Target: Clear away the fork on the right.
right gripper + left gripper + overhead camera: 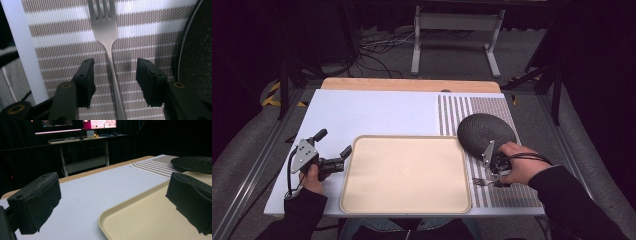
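Fork (108, 37) lies on the striped mat (62, 45) at the worktop's (377, 110) four o'clock, handle running between the right claw's (115, 75) half-parted jaws, untouched, its end cut off. Left claw (112, 202) gapes wide over the empty beige tray's (140, 220) nine o'clock rim.

The white surface (377, 112) carries a beige tray (406, 172) at its near middle, a striped placemat (482, 107) on the right, and on that mat a dark plate (485, 131) and a fork (106, 32).
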A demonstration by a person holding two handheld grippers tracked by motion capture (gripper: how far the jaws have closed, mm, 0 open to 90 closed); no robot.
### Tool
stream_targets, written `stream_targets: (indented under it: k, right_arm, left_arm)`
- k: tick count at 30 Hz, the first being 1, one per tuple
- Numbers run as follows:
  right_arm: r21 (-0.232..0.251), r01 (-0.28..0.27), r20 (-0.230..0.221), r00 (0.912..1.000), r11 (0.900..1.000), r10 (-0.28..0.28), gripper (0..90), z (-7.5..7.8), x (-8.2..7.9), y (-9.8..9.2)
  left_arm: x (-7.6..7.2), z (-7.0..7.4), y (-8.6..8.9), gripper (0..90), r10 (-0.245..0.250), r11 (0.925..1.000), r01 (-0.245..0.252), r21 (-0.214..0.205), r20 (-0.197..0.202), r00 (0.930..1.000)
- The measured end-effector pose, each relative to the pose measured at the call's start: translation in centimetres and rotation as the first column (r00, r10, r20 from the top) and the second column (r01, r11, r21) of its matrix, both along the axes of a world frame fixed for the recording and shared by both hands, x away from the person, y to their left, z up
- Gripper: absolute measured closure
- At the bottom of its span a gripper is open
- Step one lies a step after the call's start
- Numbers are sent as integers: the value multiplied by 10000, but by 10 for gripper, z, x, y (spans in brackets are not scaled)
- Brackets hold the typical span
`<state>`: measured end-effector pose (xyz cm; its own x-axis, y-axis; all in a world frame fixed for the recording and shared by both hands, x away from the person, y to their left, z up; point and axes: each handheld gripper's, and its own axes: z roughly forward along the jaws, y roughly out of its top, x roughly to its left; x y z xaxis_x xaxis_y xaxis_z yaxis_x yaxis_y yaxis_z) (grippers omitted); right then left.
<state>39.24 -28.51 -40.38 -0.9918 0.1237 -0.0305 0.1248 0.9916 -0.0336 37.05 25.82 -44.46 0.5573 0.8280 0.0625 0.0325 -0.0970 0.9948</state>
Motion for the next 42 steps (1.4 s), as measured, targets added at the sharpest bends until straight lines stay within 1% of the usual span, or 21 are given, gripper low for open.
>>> stream_targets:
  k: [2,4,5,6,11,14,15,18,24,27,34,36,38,42]
  right_arm:
    - [-151,-81,-125,9999,9999,79,567,-2,1,0]
    - [-502,-296,-202,9994,9983,286,622,-3,2,0]
    - [-502,-296,-202,9994,9983,286,622,-3,2,0]
    - [-513,-365,-247,9991,9980,353,642,-4,2,0]
    - [-991,-790,-458,9962,9919,748,731,-7,3,1]
    - [-1206,-1028,-500,9940,9874,974,776,-8,4,2]
    - [-1203,-1066,-569,9933,9870,1003,790,-9,4,2]
    - [-1403,-1301,-624,9905,9815,1224,831,-10,5,2]
    - [-1445,-1350,-653,9898,9803,1267,841,-11,5,3]
    - [-1519,-1500,-673,9877,9769,1412,845,-11,5,4]
    - [-1417,-1609,-571,9864,9767,1542,850,-8,4,3]
    - [-1332,-1563,-457,9874,9787,1514,850,-4,5,3]
    - [-1071,-1332,-433,9907,9853,1292,849,0,5,2]
    - [-885,-1021,-250,9946,9908,1003,850,11,5,3]
  left_arm:
    - [0,0,0,2,40,10000,-40,6,2,10000]
    - [0,0,0,1,36,10000,-36,1,1,10000]
    - [0,0,0,1,36,10000,-36,1,1,10000]
    - [0,0,0,1,41,10000,-41,2,3,10000]
    - [0,0,0,2,40,10000,-40,33,0,10000]
    - [1,-1,-1,2,29,10000,-29,39,-12,10000]
    - [1,-1,-1,2,26,10000,-26,43,-10,10000]
    - [0,-1,0,1,36,10000,-36,54,2,10000]
    - [0,-1,-1,1,17,10000,-17,45,-3,10000]
    - [0,0,0,1,25,10000,-25,60,1,10000]
    - [0,-1,0,1,25,10000,-25,50,-10,10000]
    - [0,-1,-1,1,33,10000,-33,40,-4,10000]
    - [0,-1,-1,1,36,10000,-36,46,1,10000]
    - [0,0,0,1,40,10000,-40,51,0,10000]
